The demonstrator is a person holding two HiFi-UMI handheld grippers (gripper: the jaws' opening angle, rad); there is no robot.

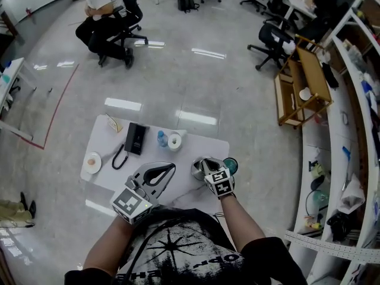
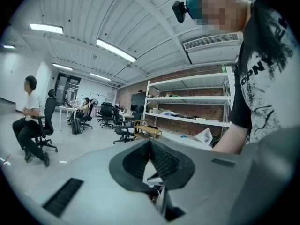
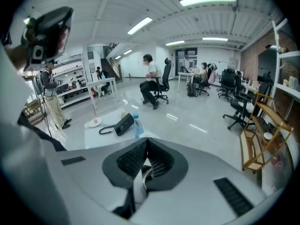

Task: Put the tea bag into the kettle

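Our right hand-held gripper [image 3: 146,146] is squeezed tight shut. A thin pale strip [image 3: 138,184] shows between its dark ribbed pads. We think this is the tea bag, but we can't be sure. It sits right by the shiny round metal kettle [image 1: 198,170], near our edge of the white counter [image 1: 107,141]. Our left hand-held gripper [image 2: 150,144] is shut too, and we see nothing held in it.

A tea bag is very light, soft and floppy. Its paper can tear, so a gentle pinch at the top edge or the tag is best. It will swing when we move. The kettle looks hard and slippery
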